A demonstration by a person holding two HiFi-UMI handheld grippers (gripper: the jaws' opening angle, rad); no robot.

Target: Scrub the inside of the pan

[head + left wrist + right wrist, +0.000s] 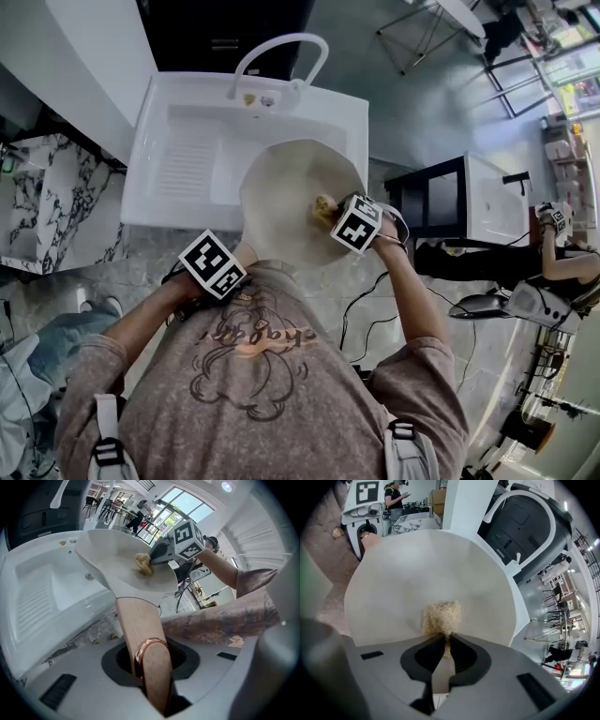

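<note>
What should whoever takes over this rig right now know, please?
Left hand-held gripper: shut on the pan's wooden handle, holding the pan tilted above the sink.
Right hand-held gripper: shut on a tan scrubber, which is pressed to the pan's inside.
Done: both grasps are made and the scrubber is on the surface. The inside looks pale, but how much is scrubbed does not show.
Left: work the scrubber over the whole inside.

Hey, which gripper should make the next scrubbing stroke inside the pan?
Right. The right gripper has its jaws shut on the scrubber, which sits against the inside of the pan. The left gripper is shut on the wooden handle, steadying it.
</note>
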